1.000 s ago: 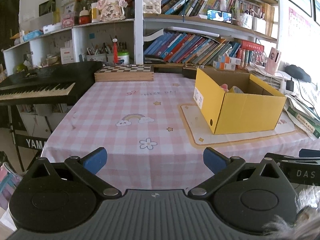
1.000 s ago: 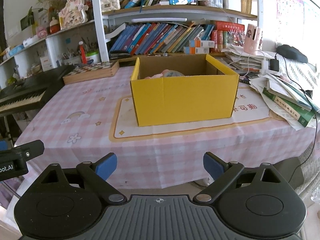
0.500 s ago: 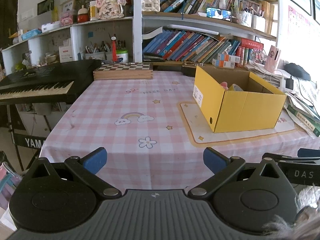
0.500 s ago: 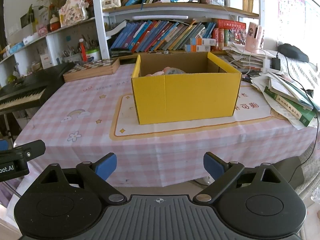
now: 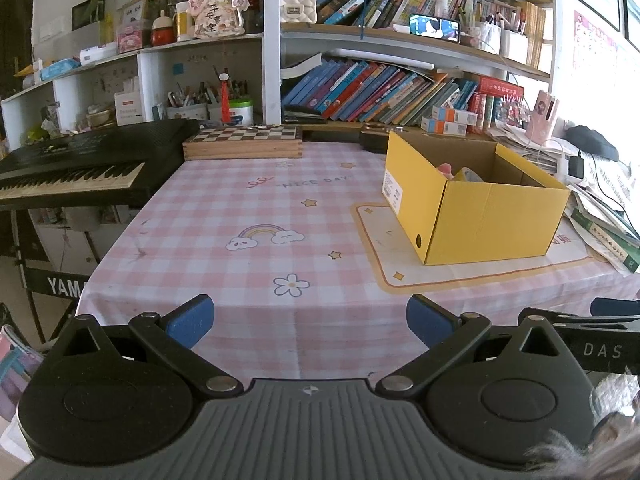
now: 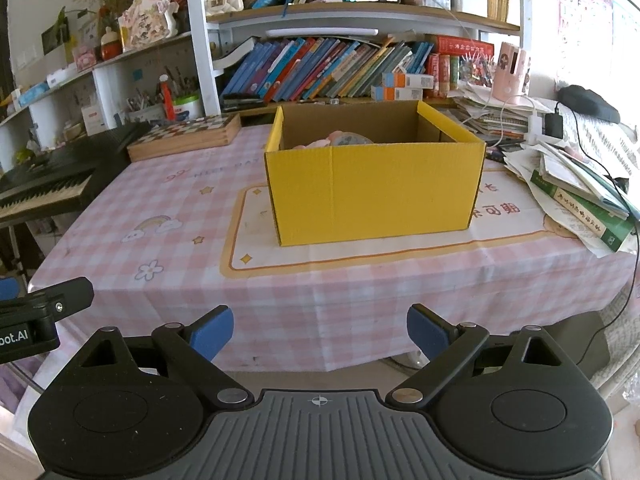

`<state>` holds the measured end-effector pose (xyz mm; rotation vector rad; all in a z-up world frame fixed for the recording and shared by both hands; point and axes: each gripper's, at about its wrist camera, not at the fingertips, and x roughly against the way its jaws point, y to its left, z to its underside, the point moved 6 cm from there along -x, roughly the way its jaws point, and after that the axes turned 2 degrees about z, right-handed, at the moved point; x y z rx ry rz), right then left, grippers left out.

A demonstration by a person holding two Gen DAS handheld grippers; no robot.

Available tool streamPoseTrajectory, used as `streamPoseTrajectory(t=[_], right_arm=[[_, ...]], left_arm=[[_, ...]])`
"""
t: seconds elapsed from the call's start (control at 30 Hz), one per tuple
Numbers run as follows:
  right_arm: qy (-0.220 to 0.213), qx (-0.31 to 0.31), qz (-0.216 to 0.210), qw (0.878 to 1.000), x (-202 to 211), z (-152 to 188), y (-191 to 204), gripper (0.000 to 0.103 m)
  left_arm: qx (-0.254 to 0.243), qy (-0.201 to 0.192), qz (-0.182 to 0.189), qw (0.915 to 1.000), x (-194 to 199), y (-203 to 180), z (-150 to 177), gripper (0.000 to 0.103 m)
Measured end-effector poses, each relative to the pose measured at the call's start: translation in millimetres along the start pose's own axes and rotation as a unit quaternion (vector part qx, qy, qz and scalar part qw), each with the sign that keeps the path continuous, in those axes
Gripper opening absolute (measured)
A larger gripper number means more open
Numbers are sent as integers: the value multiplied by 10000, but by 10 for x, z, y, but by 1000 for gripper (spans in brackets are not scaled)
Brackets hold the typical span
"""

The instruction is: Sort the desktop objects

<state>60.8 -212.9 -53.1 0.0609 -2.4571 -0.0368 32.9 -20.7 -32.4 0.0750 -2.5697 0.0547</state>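
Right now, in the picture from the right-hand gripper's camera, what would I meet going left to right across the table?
Black keyboard → wooden chessboard box → yellow cardboard box on its cream mat → pile of papers and a green book at the right edge.

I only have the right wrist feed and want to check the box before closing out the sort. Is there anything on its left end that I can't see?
Observer: Yes. The left wrist view shows the end wall of the yellow box with a white label and a round hole near its bottom corner.
Operator: Where's the left gripper? I only catch a black edge of it.
Observer: The left gripper is open and empty, held at the near table edge over the checked tablecloth.
Operator: Anything loose on the cloth left of the box?
Observer: Nothing loose there; the chessboard box sits at the far edge.
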Motion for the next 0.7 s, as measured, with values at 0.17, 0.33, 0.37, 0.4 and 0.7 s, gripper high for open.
streamPoseTrajectory(t=[0.17, 0.33, 0.37, 0.4, 0.7], right_arm=[[2, -1, 2, 10000, 2, -2, -1, 96], [28, 4, -4, 10000, -2, 24, 14, 96], [28, 4, -4, 10000, -3, 23, 15, 96], [27, 5, -3, 10000, -3, 22, 15, 96], [67, -6, 8, 10000, -20, 45, 25, 96]], left_arm=[[-12, 23, -11, 10000, -1, -10, 2, 103], [1, 48, 25, 10000, -4, -7, 12, 103], [12, 43, 44, 10000, -2, -6, 17, 103], [25, 26, 63, 10000, 3, -5, 20, 103], [20, 103, 30, 9999, -32, 16, 37, 103]])
